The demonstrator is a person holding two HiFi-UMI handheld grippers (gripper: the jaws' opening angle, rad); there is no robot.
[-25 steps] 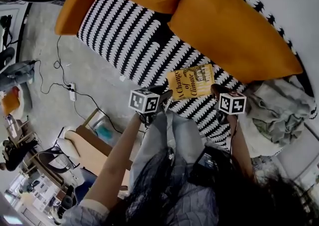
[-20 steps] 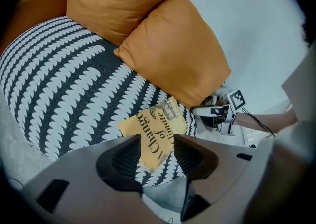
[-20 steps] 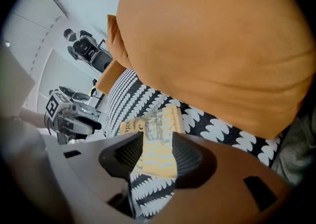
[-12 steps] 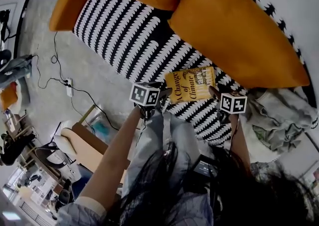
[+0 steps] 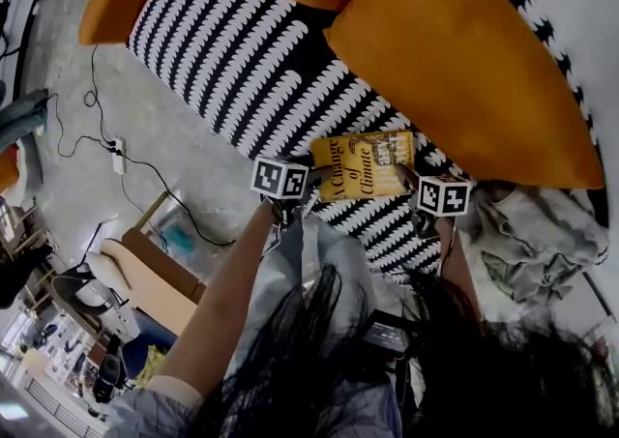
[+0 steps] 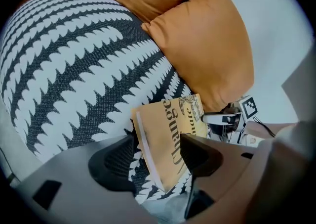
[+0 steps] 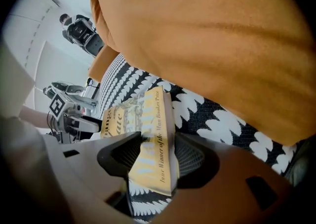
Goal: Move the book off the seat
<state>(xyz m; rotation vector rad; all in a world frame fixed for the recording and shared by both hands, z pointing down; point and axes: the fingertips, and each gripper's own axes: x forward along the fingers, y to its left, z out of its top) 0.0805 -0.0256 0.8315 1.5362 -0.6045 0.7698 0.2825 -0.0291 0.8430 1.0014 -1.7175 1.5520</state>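
Yellow paperback book (image 5: 366,165) lies flat on black-and-white patterned sofa seat (image 5: 232,59); left tool (image 6: 158,141) and right tool (image 7: 159,141), jaws just opened wide and unclenched, straddle its opposite ends, likely for a two-sided lift.

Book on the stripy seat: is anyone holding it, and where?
Nothing is held yet. The book lies on the seat; the left gripper and right gripper, fingers just opened wide, straddle its opposite ends without pressing.
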